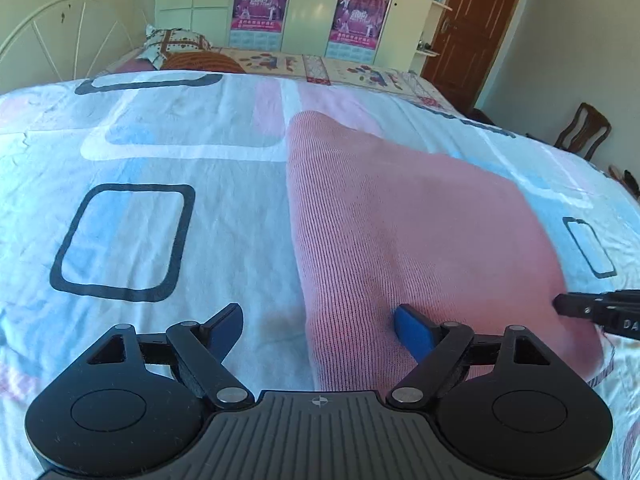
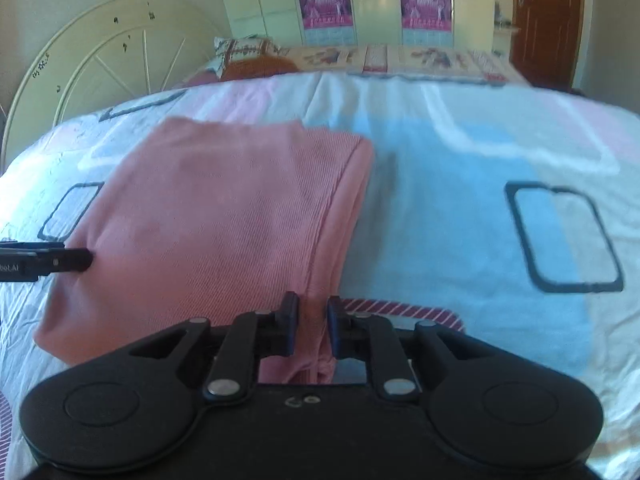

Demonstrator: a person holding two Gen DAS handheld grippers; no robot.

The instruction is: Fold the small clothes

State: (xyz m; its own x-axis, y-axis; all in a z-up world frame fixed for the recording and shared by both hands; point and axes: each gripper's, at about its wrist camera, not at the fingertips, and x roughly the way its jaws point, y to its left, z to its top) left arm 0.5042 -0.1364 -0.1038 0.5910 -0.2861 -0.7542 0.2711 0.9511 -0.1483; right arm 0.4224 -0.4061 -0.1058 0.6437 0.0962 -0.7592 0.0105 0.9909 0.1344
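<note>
A pink knitted garment (image 1: 400, 216) lies folded on the bed; it also shows in the right wrist view (image 2: 224, 216). My left gripper (image 1: 318, 328) is open, its jaws wide apart over the garment's near left edge, the right blue pad (image 1: 412, 332) resting on the cloth. My right gripper (image 2: 313, 320) is shut on the garment's near right edge, with a fold of pink cloth pinched between the pads. The right gripper's tip shows at the right edge of the left wrist view (image 1: 592, 308); the left gripper's tip shows at the left edge of the right wrist view (image 2: 60, 260).
The bed sheet (image 1: 160, 168) is white with blue, pink and dark rounded squares. A pillow (image 1: 176, 42) and a cream headboard (image 1: 52, 28) lie at the far end. Wardrobes with posters (image 1: 260, 8), a brown door (image 1: 476, 28) and a wooden chair (image 1: 584, 130) stand beyond.
</note>
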